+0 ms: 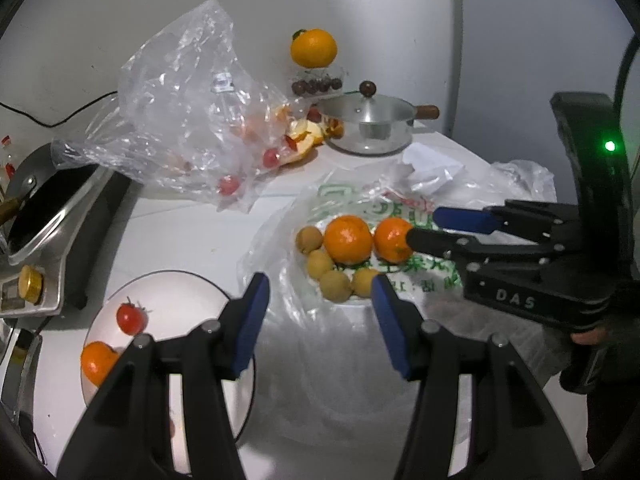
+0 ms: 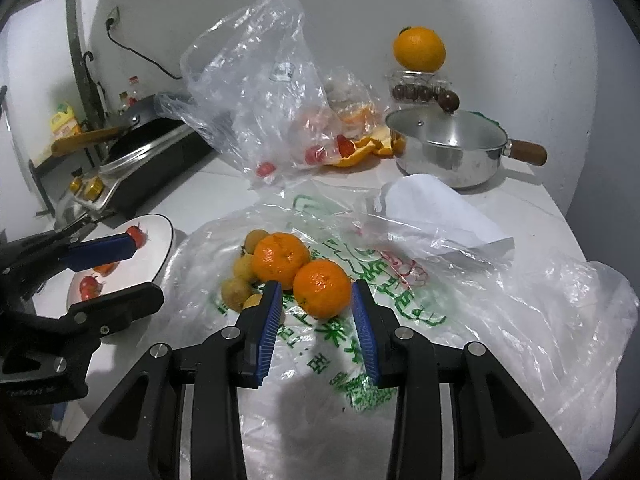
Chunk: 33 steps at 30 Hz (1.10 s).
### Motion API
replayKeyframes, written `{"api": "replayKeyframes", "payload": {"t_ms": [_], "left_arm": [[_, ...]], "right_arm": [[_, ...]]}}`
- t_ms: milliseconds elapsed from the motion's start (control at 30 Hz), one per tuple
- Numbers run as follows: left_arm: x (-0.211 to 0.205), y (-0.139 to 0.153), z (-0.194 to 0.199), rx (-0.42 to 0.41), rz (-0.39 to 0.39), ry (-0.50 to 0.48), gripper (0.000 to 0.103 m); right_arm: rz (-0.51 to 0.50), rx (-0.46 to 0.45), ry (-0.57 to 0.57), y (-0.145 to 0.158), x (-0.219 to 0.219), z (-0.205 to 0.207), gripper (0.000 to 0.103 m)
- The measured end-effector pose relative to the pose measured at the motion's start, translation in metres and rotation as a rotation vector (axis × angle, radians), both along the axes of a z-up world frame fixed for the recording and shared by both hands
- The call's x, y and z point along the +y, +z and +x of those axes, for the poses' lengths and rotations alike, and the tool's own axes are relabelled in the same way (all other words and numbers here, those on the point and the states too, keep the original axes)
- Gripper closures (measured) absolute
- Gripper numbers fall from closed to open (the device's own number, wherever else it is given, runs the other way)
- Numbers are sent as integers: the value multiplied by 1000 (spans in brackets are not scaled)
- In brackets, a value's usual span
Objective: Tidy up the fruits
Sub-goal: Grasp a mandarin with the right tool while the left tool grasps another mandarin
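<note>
My round white plate (image 1: 168,280) already holds a small red tomato (image 1: 131,319) and one orange mandarin (image 1: 97,361). Two more mandarins (image 2: 322,294) and the little tan longans (image 1: 335,286) sit on the printed clear plastic bag (image 2: 400,280). My right gripper (image 2: 316,300) is spread around the nearer mandarin, not pinching; my left gripper (image 1: 320,292) hangs spread and empty

- The white plate (image 1: 168,280) left of the left jaws is half covered by them; its orange (image 1: 96,360) shows only in part.
- Small brown fruits (image 2: 236,290) sit partly behind the right jaws.
- Fruit inside the crumpled clear bag (image 2: 256,92), well beyond the jaws, is blurred by plastic.
</note>
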<state>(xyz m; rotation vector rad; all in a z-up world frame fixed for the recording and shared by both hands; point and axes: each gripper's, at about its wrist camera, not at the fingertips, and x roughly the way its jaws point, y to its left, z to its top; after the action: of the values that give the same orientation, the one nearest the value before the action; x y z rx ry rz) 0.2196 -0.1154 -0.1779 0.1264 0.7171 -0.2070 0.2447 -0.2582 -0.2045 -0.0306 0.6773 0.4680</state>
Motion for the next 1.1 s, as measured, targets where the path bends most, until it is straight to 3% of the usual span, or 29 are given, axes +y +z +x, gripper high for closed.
{"api": "replayKeyframes", "payload": {"t_ms": [67,633,1100], "left_arm": [[0,-2,3,5,-1,-2,48],[-4,1,10,-7,25,-36,48],[-28,7,13,9,80,-61,48]], "right_arm": [[0,17,6,-4,2,6,58],[-43,115,0,-23,15,36,59],[40,-30,-3,3,-11,-1,60]]}}
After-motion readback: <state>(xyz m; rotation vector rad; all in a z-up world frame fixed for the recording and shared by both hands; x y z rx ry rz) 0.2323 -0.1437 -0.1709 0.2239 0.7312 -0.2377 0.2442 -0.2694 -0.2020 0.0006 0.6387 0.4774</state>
